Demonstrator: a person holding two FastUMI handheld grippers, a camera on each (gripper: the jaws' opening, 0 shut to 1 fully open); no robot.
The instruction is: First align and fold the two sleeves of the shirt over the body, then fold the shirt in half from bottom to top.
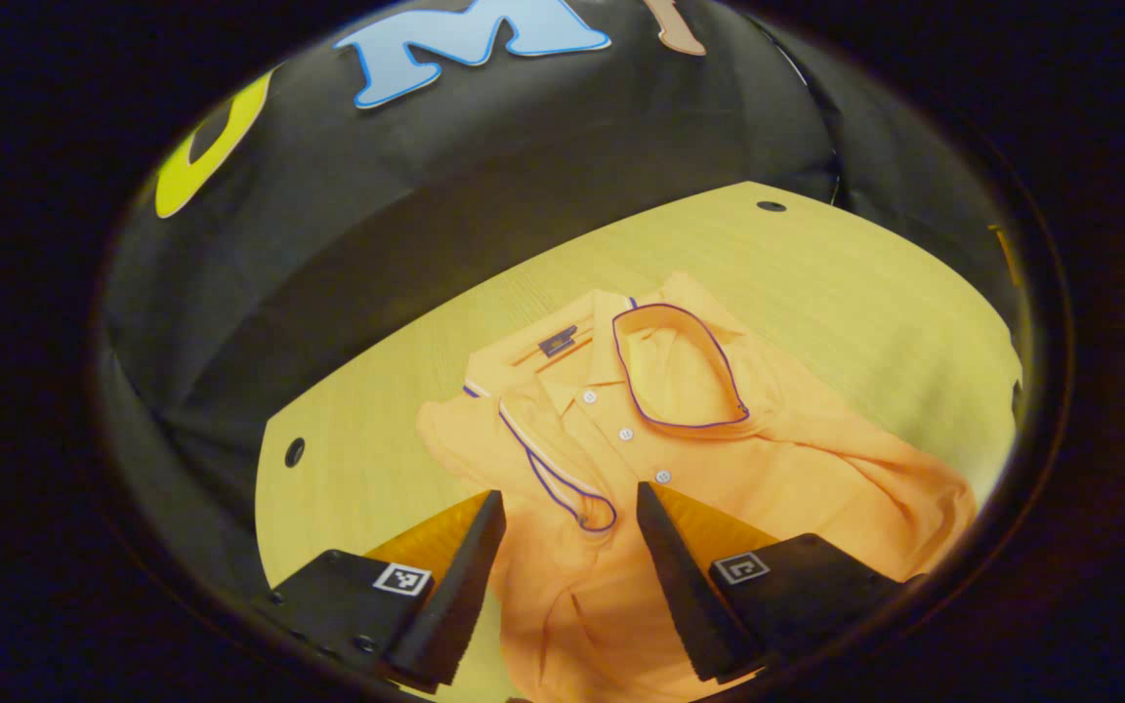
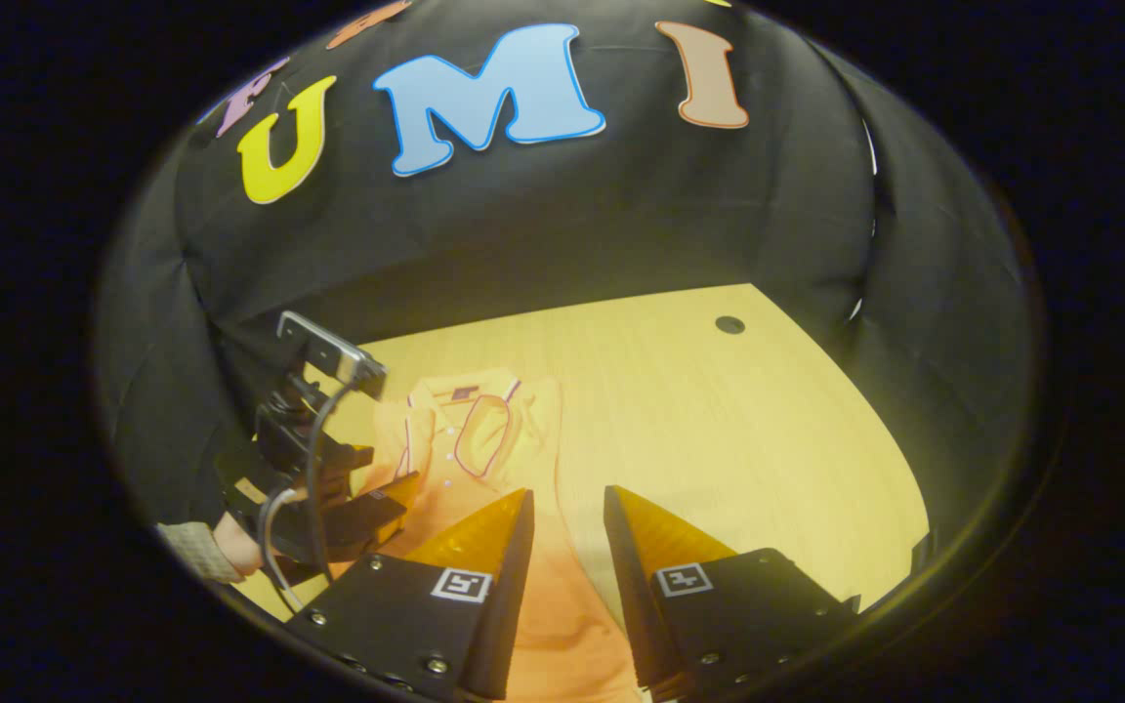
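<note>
Shirt point(image 1: 777, 469): soft matt cloth, creased, with smooth glossy buttons point(image 1: 626, 434) and a thin piped trim on the collar point(image 1: 680, 366). Tabletop point(image 2: 719, 420): pale wood grain, smooth, low sheen. My fingers point(image 1: 470, 576) look matt, finely textured. Booth wall point(image 2: 523, 225): matt cloth, wrinkled.
</note>
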